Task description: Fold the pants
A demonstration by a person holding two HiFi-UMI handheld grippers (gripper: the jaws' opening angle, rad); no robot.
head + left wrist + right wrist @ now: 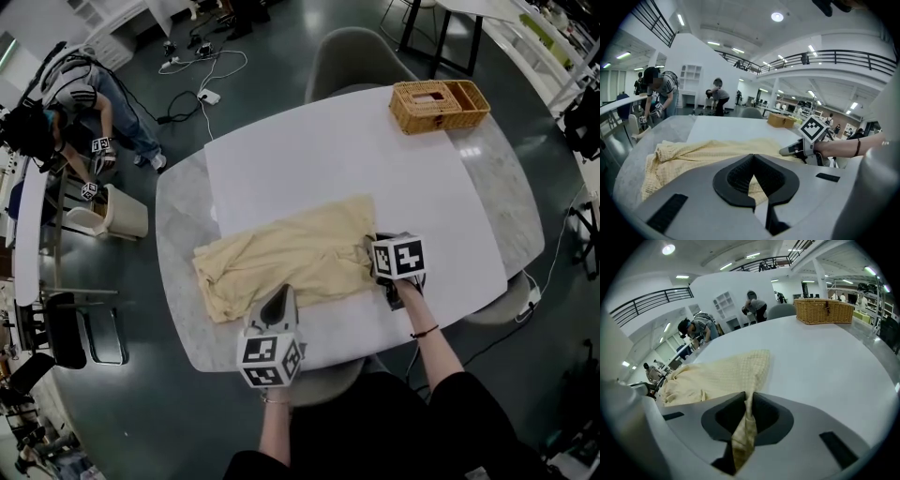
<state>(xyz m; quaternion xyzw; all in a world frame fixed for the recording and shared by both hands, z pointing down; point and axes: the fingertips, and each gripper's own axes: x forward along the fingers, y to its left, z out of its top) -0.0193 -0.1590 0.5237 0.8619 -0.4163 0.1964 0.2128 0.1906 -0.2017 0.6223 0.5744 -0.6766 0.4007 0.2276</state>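
Right gripper [749,397] jaws clamped the pants [717,376] edge; left gripper [752,157] jaws sat together. Thin pinch (bunched cloth) could slip w/ tugging.

Setting is reading as a large open-plan research lab. A mezzanine railing [843,55] is running round a high hall, with strip lights [682,19] glowing overhead. Cables and a power strip [208,96] are lying across the dark floor [281,47]. Another person [82,90] is bending beside a neighbouring table [28,225], holding marker-cube grippers [100,146]. Matching square-marker cubes are riding on the left gripper [279,296] and right gripper [371,251]; more people [717,95] are working further back
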